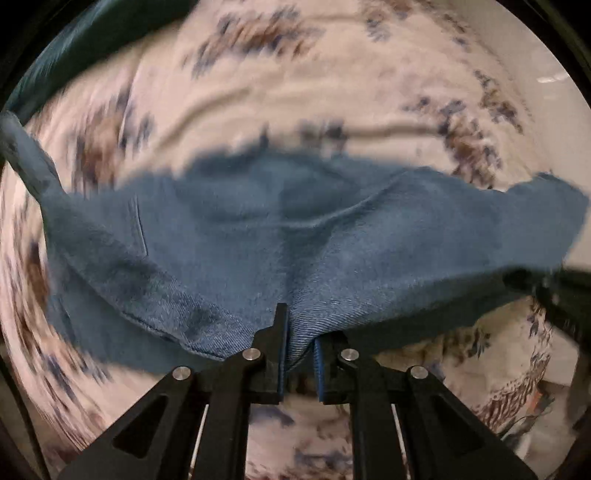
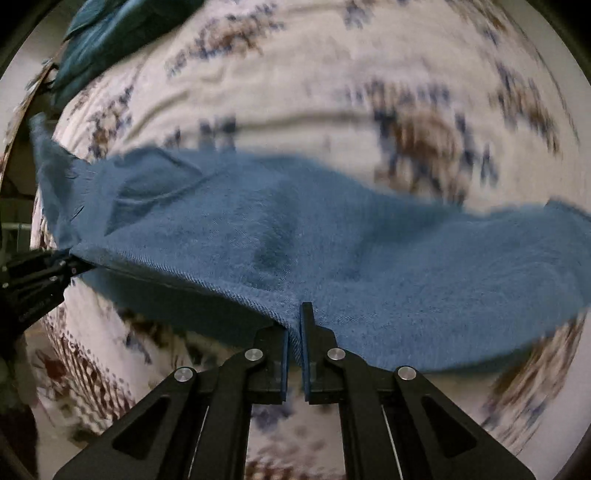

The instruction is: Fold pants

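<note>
Blue denim pants (image 1: pixel 295 229) hang stretched above a floral bedsheet (image 1: pixel 295 92). Left gripper (image 1: pixel 297 343) is clamped on the fabric edge at 6 o'clock; right gripper (image 2: pixel 294 332) likewise pinches it at 6 o'clock. Dark teal cloth (image 2: pixel 110 33) lies at 11 o'clock.

Both wrist cams face down, close over pants (image 1: pixel 258 236), sharing floral bedsheet (image 2: pixel 295 92).

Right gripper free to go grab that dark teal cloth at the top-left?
Probably not: the right gripper is shut on the blue pants, lifted over the floral bedspread. The teal cloth lies uncovered beyond.
</note>
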